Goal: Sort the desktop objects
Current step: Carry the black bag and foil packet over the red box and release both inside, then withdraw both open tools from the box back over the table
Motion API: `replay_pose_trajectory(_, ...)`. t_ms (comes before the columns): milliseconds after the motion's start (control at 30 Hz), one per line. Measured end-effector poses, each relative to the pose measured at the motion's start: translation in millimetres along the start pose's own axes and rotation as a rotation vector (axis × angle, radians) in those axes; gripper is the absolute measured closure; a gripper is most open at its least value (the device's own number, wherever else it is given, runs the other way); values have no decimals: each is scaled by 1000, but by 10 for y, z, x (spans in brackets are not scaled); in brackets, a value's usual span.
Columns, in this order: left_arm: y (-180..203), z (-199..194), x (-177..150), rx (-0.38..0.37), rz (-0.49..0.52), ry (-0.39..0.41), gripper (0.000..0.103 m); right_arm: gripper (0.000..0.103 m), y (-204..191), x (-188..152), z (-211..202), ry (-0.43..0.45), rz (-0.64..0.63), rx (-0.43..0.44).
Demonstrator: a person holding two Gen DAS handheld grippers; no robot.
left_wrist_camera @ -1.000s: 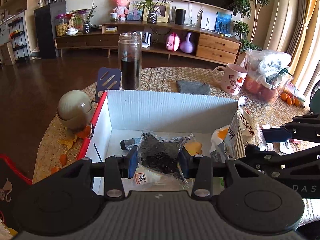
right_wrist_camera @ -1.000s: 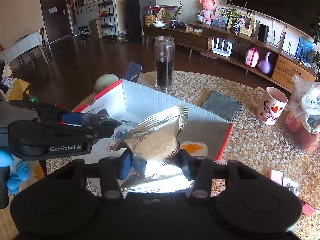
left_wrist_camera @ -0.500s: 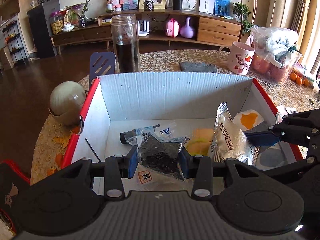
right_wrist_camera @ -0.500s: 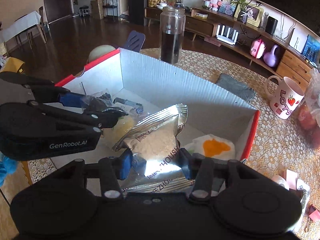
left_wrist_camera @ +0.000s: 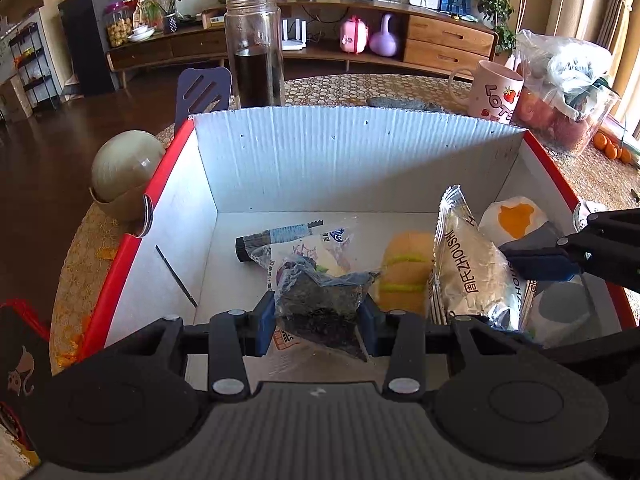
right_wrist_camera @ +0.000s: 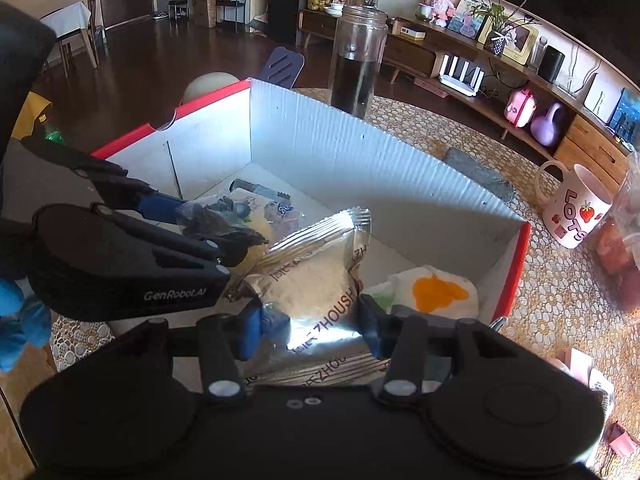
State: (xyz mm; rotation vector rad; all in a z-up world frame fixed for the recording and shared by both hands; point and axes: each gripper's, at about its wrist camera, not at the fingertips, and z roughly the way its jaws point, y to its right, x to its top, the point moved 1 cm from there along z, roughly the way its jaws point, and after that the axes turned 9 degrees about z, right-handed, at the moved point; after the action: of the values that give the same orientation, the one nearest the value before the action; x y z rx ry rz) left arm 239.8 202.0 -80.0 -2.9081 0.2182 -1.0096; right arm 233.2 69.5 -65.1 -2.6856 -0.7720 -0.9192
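A red-rimmed white cardboard box [left_wrist_camera: 360,160] [right_wrist_camera: 360,160] stands on the round table. My left gripper [left_wrist_camera: 320,320] is shut on a clear bag of dark dried bits [left_wrist_camera: 320,304], held low inside the box; it also shows in the right wrist view [right_wrist_camera: 216,220]. My right gripper [right_wrist_camera: 308,328] is shut on a silver snack packet [right_wrist_camera: 316,272], held inside the box to the right of the left one; the packet also shows in the left wrist view [left_wrist_camera: 472,268]. In the box lie a dark tube [left_wrist_camera: 276,236], a yellow burger-shaped toy [left_wrist_camera: 404,272] and a white pack with an orange patch [left_wrist_camera: 516,216].
Behind the box stand a glass jar of dark liquid [left_wrist_camera: 256,52], a grey cloth [right_wrist_camera: 476,172] and a pink mug [left_wrist_camera: 496,92]. A bag of fruit [left_wrist_camera: 568,92] stands at the right. A round beige object [left_wrist_camera: 124,168] sits left of the box, with a purple chair back [left_wrist_camera: 204,88] beyond.
Both grippers have moved forward over the box rim and down into the box, each still holding its packet.
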Motion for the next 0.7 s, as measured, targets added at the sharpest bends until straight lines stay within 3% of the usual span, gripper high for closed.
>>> replay_pose_trajectory(133, 2, -8, -1, 5, -6, 1, 61, 46, 10, 12, -43, 9, -1, 7)
replay_pose_trajectory(267, 21, -45, -4, 18, -4, 10, 53, 35, 48, 11, -106, 20, 8, 15)
replay_pose_trajectory(367, 30, -96, -5, 33, -6, 25, 44, 34, 44, -15, -167, 31, -8, 19)
replay_pose_trajectory(700, 96, -331, -3, 37, -31, 75, 37, 26, 124, -92, -561, 87, -20, 63)
